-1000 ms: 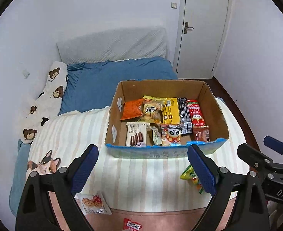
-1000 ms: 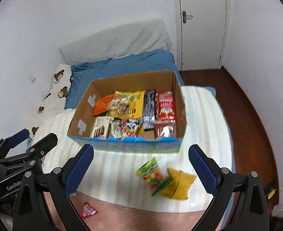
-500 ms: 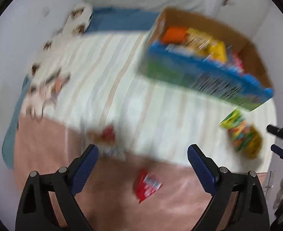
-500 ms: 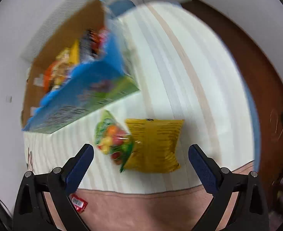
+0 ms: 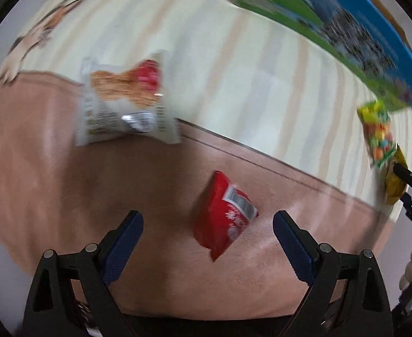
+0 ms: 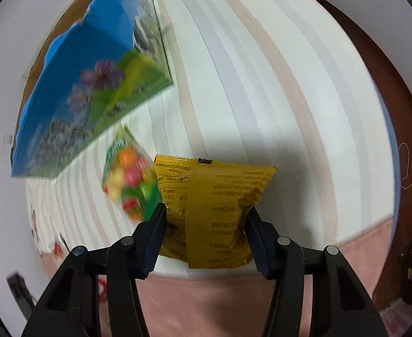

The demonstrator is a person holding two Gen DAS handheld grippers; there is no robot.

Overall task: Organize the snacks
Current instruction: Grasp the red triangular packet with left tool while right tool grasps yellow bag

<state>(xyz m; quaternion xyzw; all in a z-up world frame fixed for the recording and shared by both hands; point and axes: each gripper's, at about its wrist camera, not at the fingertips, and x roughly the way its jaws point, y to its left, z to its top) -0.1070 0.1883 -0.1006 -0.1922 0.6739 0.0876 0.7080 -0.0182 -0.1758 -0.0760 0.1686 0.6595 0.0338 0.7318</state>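
A yellow snack bag is lying on the striped bedspread, overlapping a green candy bag. A red packet and white packet are lying apart on the bed.

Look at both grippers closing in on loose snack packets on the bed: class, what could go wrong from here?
1. The right gripper pinches the yellow packet at its puffy middle; it may slip or burst.
2. The candy bag touches it and may drag along.
3. The open left gripper is off-centre over the red packet.

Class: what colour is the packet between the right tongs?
Yellow packet, clearest in the right wrist view.
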